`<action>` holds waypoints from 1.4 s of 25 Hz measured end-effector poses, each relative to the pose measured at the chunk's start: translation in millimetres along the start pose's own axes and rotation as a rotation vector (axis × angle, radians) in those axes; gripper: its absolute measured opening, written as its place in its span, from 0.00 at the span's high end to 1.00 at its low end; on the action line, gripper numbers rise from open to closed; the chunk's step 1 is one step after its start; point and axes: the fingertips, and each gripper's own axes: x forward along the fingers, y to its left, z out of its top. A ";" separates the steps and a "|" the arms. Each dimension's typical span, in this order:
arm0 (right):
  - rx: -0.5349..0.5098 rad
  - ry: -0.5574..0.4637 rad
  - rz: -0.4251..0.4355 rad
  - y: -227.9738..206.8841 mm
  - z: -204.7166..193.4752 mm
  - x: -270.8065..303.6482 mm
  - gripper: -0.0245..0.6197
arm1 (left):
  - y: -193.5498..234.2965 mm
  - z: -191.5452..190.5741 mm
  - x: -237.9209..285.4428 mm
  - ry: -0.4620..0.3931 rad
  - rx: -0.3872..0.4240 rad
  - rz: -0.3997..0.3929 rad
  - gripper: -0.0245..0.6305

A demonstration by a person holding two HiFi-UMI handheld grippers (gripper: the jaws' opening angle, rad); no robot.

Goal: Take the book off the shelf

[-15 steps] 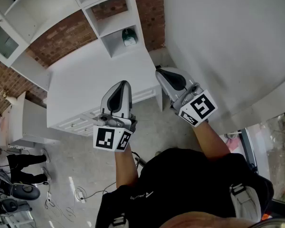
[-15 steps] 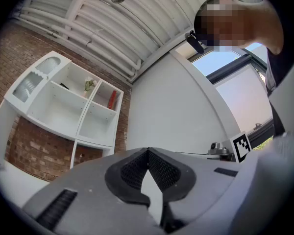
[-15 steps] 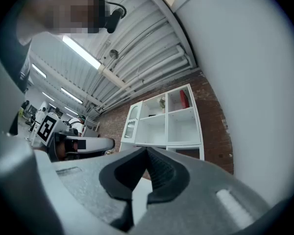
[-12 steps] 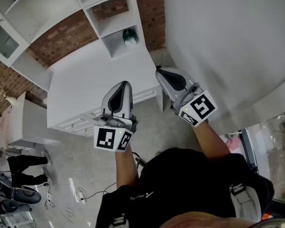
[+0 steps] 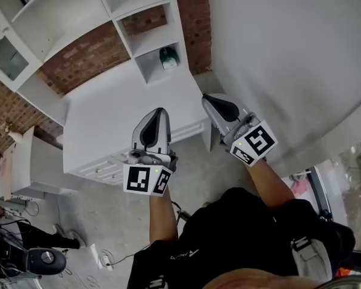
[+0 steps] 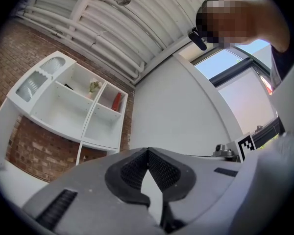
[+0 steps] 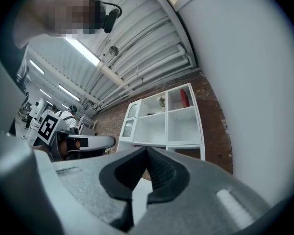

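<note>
Hovering at cabinet (image 5: pixel 108 119) edge: left gripper (image 5: pixel 159 110) and right gripper (image 5: pixel 206 97), both closed, empty. Shelf (image 7: pixel 166 124) cubby holds red book (image 7: pixel 184 98).

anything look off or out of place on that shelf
Nothing stands out. The shelf looks intact and tidy: the red book stands in its top right compartment, and a small plant in the one beside it. The left gripper and right gripper are shut and empty.
</note>
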 end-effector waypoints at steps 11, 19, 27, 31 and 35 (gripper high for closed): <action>-0.048 -0.061 -0.033 -63.4 8.9 42.5 0.96 | 48.1 18.8 73.5 -0.025 0.023 0.036 0.96; -0.109 -0.137 0.005 -160.7 4.7 116.6 0.96 | 116.8 22.8 188.7 -0.079 0.039 0.083 0.95; -0.156 -0.169 0.044 -269.8 2.5 182.4 0.96 | 171.3 102.6 332.2 -0.183 0.191 0.127 0.81; -0.177 -0.176 0.069 -308.6 4.1 209.9 0.96 | 199.5 148.8 389.3 -0.203 0.240 0.163 0.71; -0.194 -0.194 0.094 -331.7 13.2 233.4 0.96 | 222.0 184.0 439.9 -0.182 0.253 0.195 0.62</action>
